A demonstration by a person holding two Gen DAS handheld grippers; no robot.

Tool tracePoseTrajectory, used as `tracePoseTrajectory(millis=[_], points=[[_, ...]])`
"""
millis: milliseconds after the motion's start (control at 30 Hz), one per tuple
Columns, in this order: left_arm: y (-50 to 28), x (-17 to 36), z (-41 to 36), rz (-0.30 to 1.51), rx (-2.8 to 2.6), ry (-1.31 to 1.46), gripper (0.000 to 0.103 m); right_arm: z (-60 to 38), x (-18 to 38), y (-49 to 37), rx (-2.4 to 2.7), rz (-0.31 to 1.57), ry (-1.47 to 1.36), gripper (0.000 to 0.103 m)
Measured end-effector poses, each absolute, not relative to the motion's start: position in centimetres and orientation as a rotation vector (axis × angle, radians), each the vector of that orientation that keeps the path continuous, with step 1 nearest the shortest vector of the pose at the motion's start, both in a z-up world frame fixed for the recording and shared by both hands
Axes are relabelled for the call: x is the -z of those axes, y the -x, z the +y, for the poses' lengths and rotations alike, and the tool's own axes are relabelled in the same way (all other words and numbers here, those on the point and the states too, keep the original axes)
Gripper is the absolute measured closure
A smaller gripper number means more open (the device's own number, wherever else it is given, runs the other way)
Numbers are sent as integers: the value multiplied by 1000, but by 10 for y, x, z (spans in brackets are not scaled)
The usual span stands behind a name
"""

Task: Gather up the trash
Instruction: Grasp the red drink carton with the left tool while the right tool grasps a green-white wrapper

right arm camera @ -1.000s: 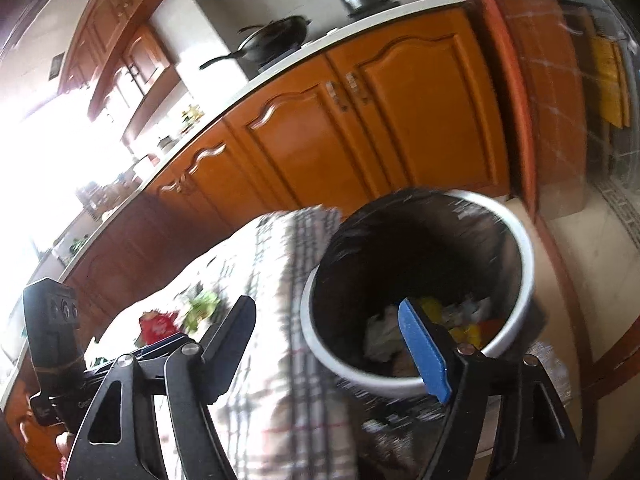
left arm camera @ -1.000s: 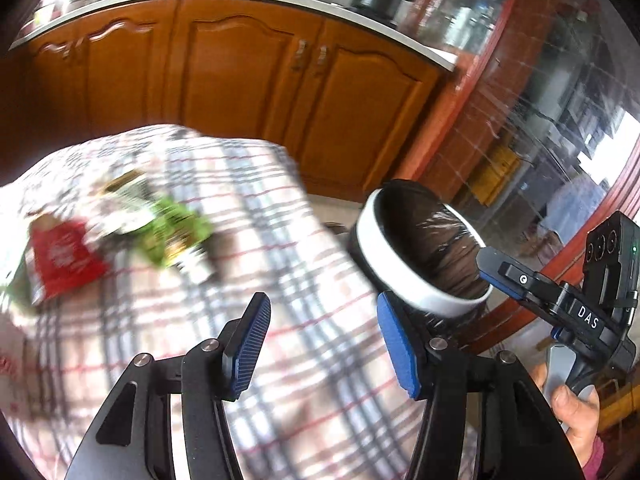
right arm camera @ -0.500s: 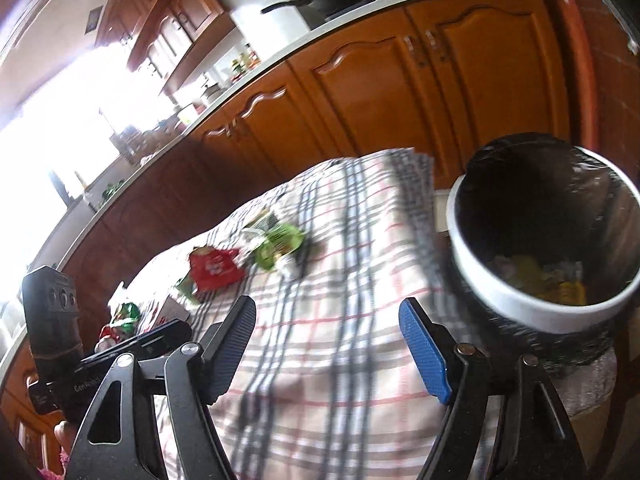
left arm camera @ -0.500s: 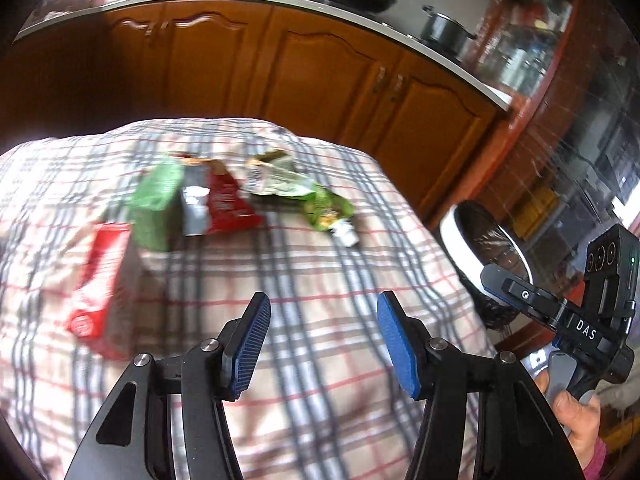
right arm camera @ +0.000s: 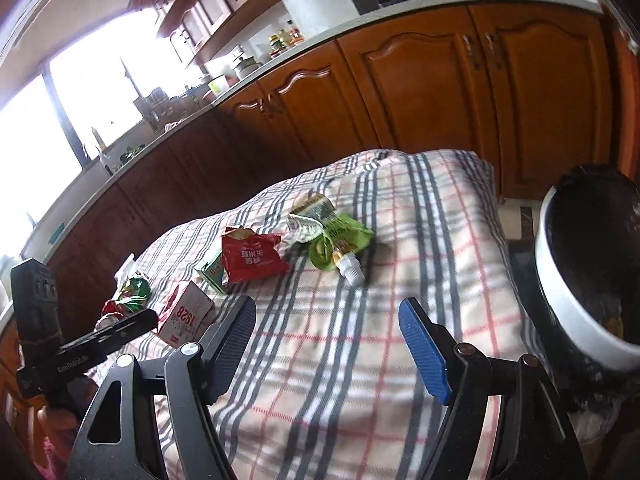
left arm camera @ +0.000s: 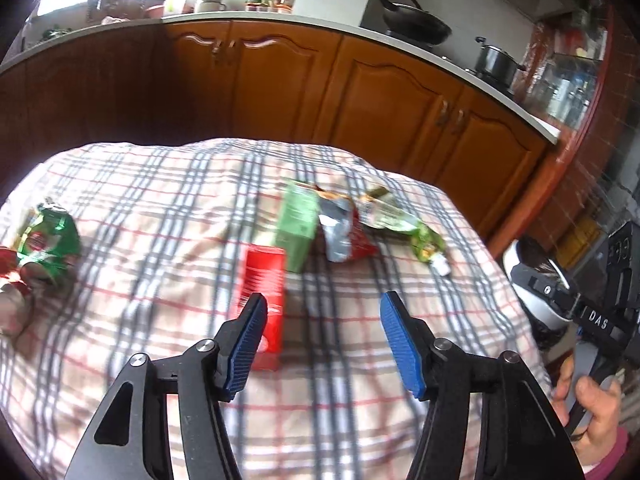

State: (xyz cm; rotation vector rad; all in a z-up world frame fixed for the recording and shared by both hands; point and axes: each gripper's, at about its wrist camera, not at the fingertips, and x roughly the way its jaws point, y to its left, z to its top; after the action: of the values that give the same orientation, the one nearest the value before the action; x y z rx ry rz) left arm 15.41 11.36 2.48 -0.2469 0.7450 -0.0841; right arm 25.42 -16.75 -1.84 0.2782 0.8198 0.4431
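Note:
Trash lies on the checked tablecloth (left arm camera: 168,208): a red carton (left arm camera: 266,280), a green carton (left arm camera: 298,220), a red and silver snack bag (left arm camera: 340,232), a green pouch with a white cap (left arm camera: 424,240) and a crumpled green wrapper (left arm camera: 48,236). My left gripper (left arm camera: 324,336) is open and empty just short of the red carton. My right gripper (right arm camera: 328,344) is open and empty over the cloth, short of the red bag (right arm camera: 250,256) and the green pouch (right arm camera: 340,240). The white trash bin (right arm camera: 580,280) with a black liner stands to the right of the table.
Wooden kitchen cabinets (left arm camera: 360,92) run behind the table, with a wok (left arm camera: 412,24) and a pot (left arm camera: 496,64) on the counter. The bin's rim (left arm camera: 532,304) shows past the table's right edge. The red carton (right arm camera: 186,312) and a wrapper (right arm camera: 128,292) lie at the left.
Both grippers have swung left, away from the bin and over the table. The trash items have come into the middle of both views. Both stay open.

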Motion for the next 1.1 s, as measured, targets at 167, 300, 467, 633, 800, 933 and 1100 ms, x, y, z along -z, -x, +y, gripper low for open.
tracePoseTrajectory(millis=[167,300,467,633,800,933,1100], points=[[-166,-17,124,789,44,237,42,-146,16,-280,-468,817,-191,34],[-182,-9,125,828,40,231,42,-130,21,-306,-477,834,-135,46],[-203,0,118,863,33,203,43,-108,37,-342,-495,877,-63,58],[-217,13,118,892,43,207,72,-87,59,-367,-486,910,31,64],[-215,13,120,879,69,232,73,-87,66,-372,-476,922,44,90],[-204,1,114,846,100,235,73,-102,56,-359,-490,911,-9,101],[-195,-15,95,817,176,234,73,-129,40,-327,-498,882,-96,101]])
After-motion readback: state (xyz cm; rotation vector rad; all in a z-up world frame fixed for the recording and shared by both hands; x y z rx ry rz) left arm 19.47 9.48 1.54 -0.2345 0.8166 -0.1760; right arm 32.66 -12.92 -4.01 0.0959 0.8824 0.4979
